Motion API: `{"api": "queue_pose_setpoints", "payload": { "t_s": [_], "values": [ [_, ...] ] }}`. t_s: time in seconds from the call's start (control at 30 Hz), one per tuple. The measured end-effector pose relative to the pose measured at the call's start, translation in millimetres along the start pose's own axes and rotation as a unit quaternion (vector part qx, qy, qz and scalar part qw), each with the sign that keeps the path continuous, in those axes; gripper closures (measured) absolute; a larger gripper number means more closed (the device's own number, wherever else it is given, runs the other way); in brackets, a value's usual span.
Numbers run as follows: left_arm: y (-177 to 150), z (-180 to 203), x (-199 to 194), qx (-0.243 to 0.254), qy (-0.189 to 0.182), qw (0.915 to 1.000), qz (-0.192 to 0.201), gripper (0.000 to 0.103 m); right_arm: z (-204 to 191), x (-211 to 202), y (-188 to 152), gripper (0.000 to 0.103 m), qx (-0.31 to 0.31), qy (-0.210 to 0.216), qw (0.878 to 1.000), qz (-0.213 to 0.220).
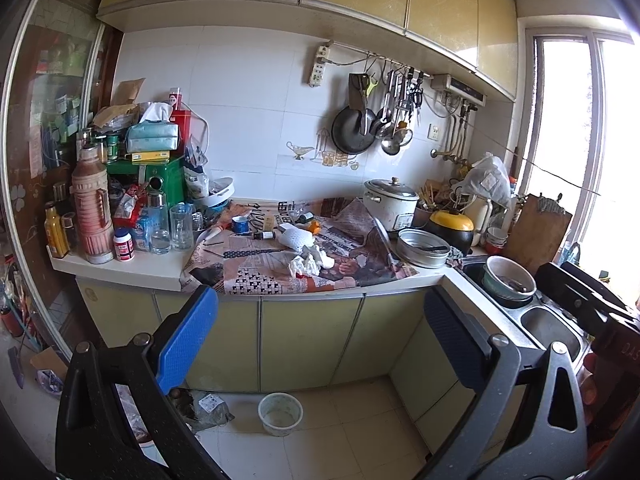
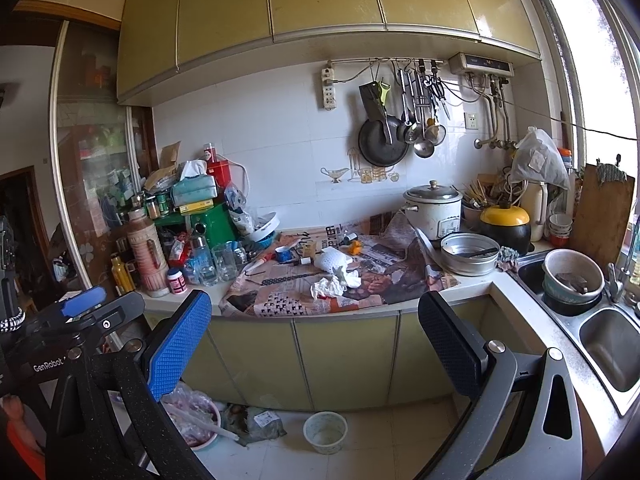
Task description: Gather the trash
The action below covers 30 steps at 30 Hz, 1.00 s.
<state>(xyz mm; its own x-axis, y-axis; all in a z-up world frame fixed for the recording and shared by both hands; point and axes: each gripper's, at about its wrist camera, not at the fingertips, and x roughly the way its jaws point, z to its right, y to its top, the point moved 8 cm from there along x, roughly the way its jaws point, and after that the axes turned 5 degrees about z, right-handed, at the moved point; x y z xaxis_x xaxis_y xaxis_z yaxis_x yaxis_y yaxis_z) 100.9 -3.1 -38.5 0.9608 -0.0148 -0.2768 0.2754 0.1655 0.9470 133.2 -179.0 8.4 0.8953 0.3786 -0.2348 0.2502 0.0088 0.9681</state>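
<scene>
Crumpled white tissues (image 1: 310,262) lie on newspaper spread over the kitchen counter; they also show in the right wrist view (image 2: 334,282). A white foam net sleeve (image 1: 296,236) lies just behind them, as the right wrist view (image 2: 334,258) shows too. Small bottles and an orange scrap (image 1: 314,226) lie farther back. A pale tub (image 1: 280,408) stands on the floor below the cabinets, also in the right wrist view (image 2: 325,432). My left gripper (image 1: 320,340) is open and empty, well short of the counter. My right gripper (image 2: 314,344) is open and empty at a similar distance.
Bottles, jars and boxes crowd the counter's left end (image 1: 132,184). A rice cooker (image 1: 390,204), a metal pan (image 1: 424,246) and a yellow-lidded pot stand at the right. A double sink (image 2: 600,320) holds bowls. Bags and a pink basin (image 2: 196,420) lie on the floor.
</scene>
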Motion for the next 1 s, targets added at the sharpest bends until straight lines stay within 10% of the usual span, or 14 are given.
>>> {"api": "queue_pose_setpoints", "payload": {
  "t_s": [1.0],
  "values": [
    [34.8,-125.8,348.9,0.033,-0.005,0.995,-0.094,0.0,24.7,280.4,-23.2,0.0,0.064,-0.111,0.984,-0.125]
  ]
}}
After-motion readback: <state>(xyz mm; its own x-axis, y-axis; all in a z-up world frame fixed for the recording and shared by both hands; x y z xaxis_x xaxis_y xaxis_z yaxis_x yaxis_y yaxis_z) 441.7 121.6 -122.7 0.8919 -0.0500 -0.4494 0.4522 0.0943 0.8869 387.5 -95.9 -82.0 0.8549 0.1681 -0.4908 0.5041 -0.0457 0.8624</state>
